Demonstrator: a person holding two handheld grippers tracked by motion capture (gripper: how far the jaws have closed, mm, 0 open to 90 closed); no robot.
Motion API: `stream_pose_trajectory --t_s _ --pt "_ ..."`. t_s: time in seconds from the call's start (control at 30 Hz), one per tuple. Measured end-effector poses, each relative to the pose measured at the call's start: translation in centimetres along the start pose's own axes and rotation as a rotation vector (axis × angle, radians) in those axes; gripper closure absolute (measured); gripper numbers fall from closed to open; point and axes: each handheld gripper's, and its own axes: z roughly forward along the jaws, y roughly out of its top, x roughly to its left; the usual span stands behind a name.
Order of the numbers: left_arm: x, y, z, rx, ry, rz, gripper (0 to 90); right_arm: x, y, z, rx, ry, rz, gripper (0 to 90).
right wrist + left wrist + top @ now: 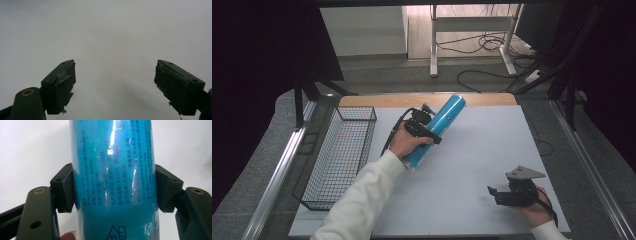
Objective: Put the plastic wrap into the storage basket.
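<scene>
A long blue cylinder wrapped in shiny printed film [438, 129] hangs tilted above the white table [482, 150], its far end toward the back. My left gripper [426, 131] is shut on its middle. In the left gripper view both black pads [65, 187] press the blue cylinder [113, 180] from either side. My right gripper [498, 194] rests near the table's front right corner, held by a hand. In the right gripper view the right gripper [115, 87] stands open, with bare white table between its jaws.
A black wire basket [339, 152] stands along the table's left edge, empty as far as I see. A wooden strip [422, 99] runs along the table's back edge. Cables and desk legs [472, 45] lie on the floor beyond.
</scene>
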Motion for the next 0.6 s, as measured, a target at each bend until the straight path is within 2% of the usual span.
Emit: stream_pose_trajectory --t_s 0.6 --pt "1.9 -2.8 -3.8 -0.050 0.013 -0.016 31.2 0.1 0.2 -0.1 -0.006 -0.004 -0.008 17.4"
